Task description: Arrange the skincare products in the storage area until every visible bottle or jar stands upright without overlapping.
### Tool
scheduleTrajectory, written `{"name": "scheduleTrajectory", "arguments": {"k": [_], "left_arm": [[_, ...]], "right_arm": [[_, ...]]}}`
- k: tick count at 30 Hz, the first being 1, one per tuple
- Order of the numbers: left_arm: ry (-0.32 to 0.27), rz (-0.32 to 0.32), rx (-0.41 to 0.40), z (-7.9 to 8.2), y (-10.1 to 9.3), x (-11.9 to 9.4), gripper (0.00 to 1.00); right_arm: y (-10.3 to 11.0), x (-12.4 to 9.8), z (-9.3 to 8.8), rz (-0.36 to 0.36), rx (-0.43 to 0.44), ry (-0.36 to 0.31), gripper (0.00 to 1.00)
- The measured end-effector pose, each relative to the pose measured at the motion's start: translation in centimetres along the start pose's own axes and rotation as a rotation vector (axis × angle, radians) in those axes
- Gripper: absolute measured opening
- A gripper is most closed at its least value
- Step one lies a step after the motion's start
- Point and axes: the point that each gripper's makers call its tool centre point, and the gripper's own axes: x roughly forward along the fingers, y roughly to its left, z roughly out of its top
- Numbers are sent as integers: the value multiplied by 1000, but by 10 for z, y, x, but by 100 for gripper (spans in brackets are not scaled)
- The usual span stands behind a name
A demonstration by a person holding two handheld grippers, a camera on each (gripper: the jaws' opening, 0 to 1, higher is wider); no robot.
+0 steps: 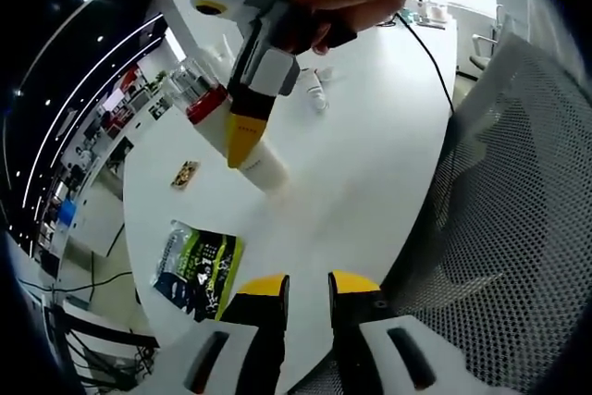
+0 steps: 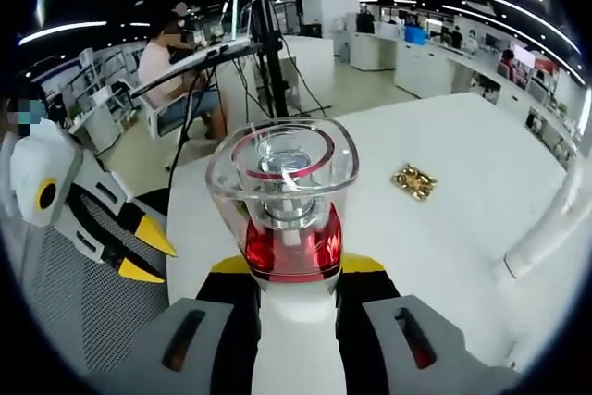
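My right gripper (image 2: 294, 270) is shut on a white bottle (image 2: 289, 321) with a red collar and a clear square cap (image 2: 282, 166). The left gripper view has the same bottle (image 1: 262, 166) held tilted, with its base low over the white table (image 1: 370, 164). There a hand holds the right gripper (image 1: 245, 136) above it. My left gripper (image 1: 310, 289) stands open over the table's near edge, nothing between its yellow tips. It comes into the right gripper view (image 2: 143, 252) from the left. A small white tube (image 1: 317, 95) lies farther along the table.
A green and black packet (image 1: 199, 270) lies near my left gripper. A small gold wrapper (image 2: 413, 182) rests on the table. A white tube-like container (image 2: 555, 219) lies at the right. A grey mesh chair (image 1: 518, 228) stands against the table edge. A person sits at a desk behind.
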Motion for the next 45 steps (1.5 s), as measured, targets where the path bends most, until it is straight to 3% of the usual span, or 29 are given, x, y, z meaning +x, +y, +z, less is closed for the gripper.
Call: {"name": "scheduleTrajectory", "arguments": {"k": [13,25,38,42,45], "left_arm": [[11,-9,1,-3,-2,0,18],[-5,9,-5,0,2,-1,18],[63,-15,-28,-13,-1,4,18],[86,-24,-32,-17,-2,4,18],[67,-18,-35,-13,-1,3,18]], "right_arm": [[3,-38,-11,-82,84,-9,28],[-2,-69,-29,-118,78,14,28],[-18,-96,-40,-101,118,-45,28],[-15,-94,-32,-79,60,-92,28],[-16,-97,-29,-94,77,-128,28]]}}
